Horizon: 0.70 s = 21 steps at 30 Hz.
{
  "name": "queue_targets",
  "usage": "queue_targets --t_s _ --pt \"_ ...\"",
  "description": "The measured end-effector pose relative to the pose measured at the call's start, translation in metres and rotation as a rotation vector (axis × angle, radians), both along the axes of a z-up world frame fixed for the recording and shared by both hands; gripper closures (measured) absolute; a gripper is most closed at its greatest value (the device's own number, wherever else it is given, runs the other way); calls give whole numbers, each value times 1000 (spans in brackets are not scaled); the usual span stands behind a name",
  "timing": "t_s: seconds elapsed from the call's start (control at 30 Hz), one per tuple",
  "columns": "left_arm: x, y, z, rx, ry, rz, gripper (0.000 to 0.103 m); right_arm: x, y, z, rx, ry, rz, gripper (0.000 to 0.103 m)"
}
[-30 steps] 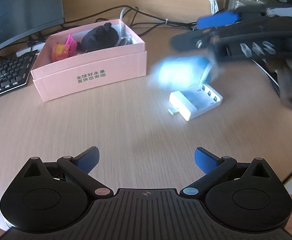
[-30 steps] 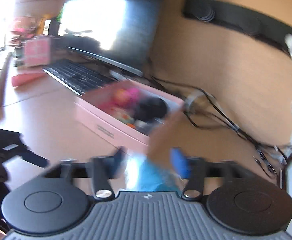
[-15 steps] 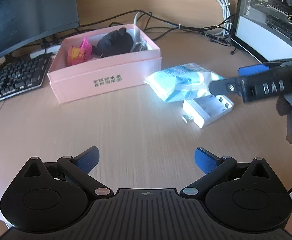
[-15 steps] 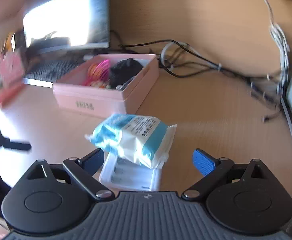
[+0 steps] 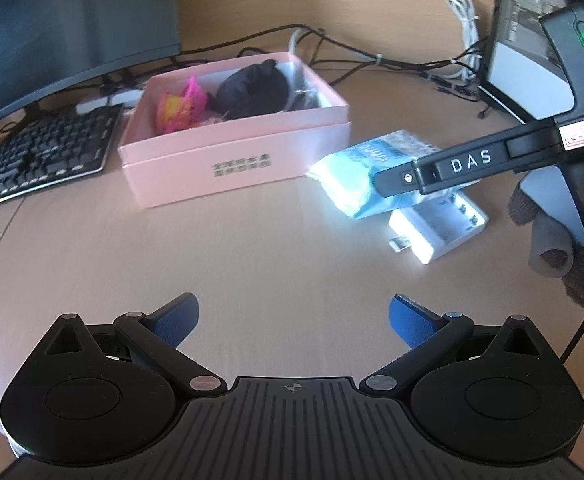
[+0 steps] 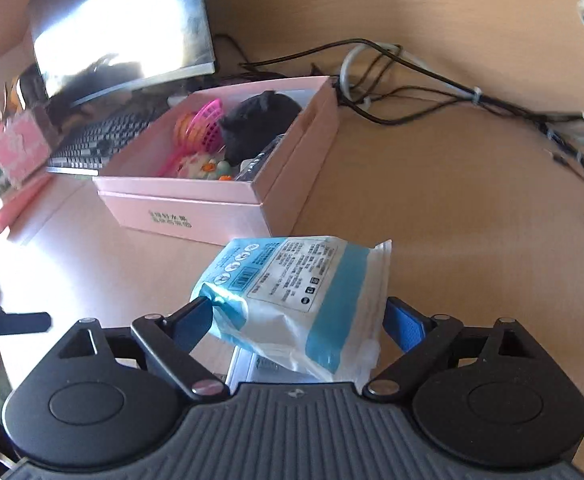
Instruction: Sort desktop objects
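Jaws of the right gripper (image 6: pixel 298 320) stand wide and are closing, a blue-and-white pack (image 6: pixel 292 300) between the pads; the left pad meets the pack's corner, while contact at the right pad cannot be told. Left gripper (image 5: pixel 294 316): jaws wide, nothing between them, over bare desk (image 5: pixel 251 248) near its front edge. Pack: lies tilted on a white charger (image 5: pixel 438 230), toward the desk's right side, just beside the pink box (image 5: pixel 235 168). Box: open, mid-desk toward the back edge, holding a black plush (image 5: pixel 251 90), a pink basket (image 6: pixel 207 124) and small toys. Keyboard (image 5: pixel 39 152) and monitor (image 5: pixel 67 20): back left corner. Cables (image 6: pixel 432 88): along the back edge. Gloved hand (image 5: pixel 552 240): at the right gripper's handle, right side.
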<state>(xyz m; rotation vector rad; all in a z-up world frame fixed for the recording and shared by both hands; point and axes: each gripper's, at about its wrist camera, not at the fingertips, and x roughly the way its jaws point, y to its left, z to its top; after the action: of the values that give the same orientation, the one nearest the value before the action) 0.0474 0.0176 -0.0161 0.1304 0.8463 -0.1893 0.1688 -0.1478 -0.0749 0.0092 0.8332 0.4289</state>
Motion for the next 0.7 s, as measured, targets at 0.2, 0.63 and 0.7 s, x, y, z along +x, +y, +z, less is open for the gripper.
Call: queue_targets --t_s 0.2,0.63,0.7 --pt "-3 17 -1 -3 13 28 0 -11 16 17 -37 -34 182 46" --pt "-12 20 1 -16 19 -22 0 -53 32 28 -133 -169 298 8" --pt "-9 18 -1 -18 21 -26 0 -67 23 19 -194 -198 262 8"
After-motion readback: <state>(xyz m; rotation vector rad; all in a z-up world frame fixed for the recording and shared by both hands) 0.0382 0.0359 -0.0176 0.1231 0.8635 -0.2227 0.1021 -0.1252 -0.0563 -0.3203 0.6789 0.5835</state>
